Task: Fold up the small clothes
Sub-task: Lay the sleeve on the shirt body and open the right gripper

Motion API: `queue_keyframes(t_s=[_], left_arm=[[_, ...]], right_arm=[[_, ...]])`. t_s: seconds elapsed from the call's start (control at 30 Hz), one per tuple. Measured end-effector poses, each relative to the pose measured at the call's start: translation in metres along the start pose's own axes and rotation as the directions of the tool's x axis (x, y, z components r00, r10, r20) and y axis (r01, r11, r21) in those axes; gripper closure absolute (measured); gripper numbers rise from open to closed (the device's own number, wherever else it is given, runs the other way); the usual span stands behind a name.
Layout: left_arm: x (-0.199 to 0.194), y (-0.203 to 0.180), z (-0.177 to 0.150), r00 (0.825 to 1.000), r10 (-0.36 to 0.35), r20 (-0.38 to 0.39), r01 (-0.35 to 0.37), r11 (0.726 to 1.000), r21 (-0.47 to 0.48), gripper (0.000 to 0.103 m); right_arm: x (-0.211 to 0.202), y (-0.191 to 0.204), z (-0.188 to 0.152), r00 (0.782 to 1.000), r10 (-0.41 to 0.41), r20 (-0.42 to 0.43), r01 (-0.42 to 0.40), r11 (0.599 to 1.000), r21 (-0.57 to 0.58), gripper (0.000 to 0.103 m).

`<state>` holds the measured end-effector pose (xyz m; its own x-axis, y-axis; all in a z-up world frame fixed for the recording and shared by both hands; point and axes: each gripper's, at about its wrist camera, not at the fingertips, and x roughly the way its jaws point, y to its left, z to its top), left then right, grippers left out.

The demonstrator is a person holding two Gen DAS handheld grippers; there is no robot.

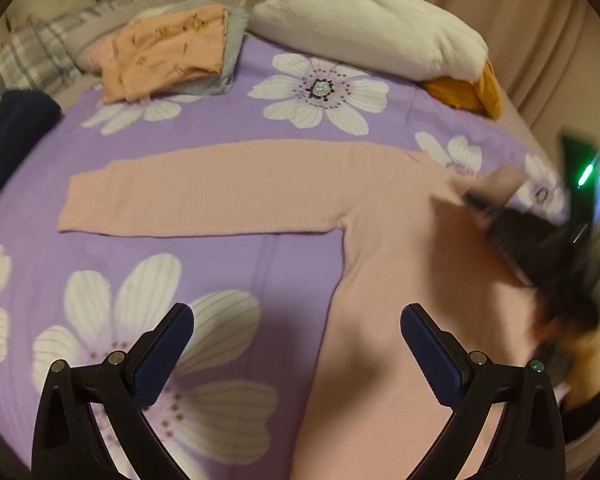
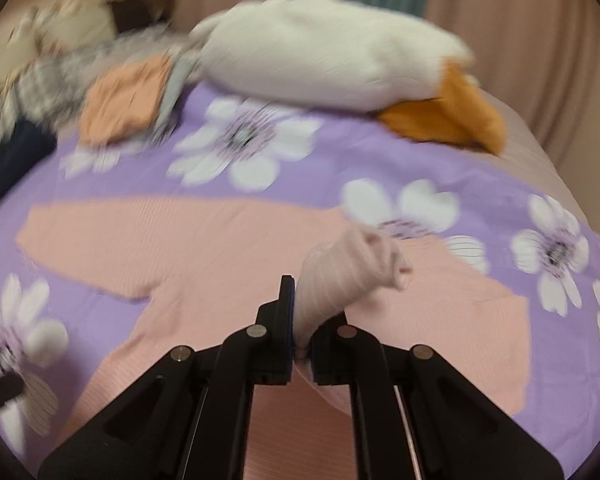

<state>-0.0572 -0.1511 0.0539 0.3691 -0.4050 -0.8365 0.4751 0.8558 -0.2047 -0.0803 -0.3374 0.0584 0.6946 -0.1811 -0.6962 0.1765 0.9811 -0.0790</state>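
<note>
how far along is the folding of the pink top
Done: the pink top lies spread flat on the purple floral bedspread, one sleeve stretched out. In hand: the right gripper is shut on the other sleeve, lifting it; the left gripper hovers open. Left: nearly every fold.

The right tool (image 1: 540, 248) is only a dark motion smear at three o'clock in the left wrist view, and it hides the pink top's (image 1: 400, 280) right shoulder and sleeve. The top's hem runs off the six o'clock edge there. In the right wrist view the whole scene is blurred; the folded orange garment (image 2: 128, 108) and the plaid cloth (image 2: 48, 80) at ten o'clock lose their detail. A dark blue item (image 1: 8, 140) at nine o'clock is cut by the edge, perhaps clothing. The bunched sleeve's (image 2: 352, 276) gripped end is hidden between the closed pads.
</note>
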Motion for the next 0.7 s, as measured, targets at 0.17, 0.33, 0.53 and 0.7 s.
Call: queue_keyframes(t_s=[0.17,0.33,0.53,0.7], left_arm=[[0.016,-0.006,0.02,0.998,-0.053,-0.014,0.053,0.998,-0.021,0.001],[0.031,-0.033,0.037,0.993,-0.111,-0.039,0.111,0.994,0.015,0.001],[0.047,-0.082,0.055,0.955,-0.288,-0.072,0.293,0.954,0.069,0.001],[0.068,-0.121,0.062,0.876,-0.458,-0.153,0.471,0.88,0.057,0.001]], right_arm=[[0.031,0.027,-0.009,0.999,0.034,-0.034,-0.035,0.999,-0.038,0.092],[0.042,0.017,-0.022,0.973,0.211,-0.088,-0.205,0.976,0.073,0.032],[-0.019,-0.053,-0.054,0.926,0.373,0.059,-0.374,0.888,0.267,0.022],[-0.041,-0.099,-0.083,0.934,0.34,0.11,-0.355,0.844,0.401,0.02]])
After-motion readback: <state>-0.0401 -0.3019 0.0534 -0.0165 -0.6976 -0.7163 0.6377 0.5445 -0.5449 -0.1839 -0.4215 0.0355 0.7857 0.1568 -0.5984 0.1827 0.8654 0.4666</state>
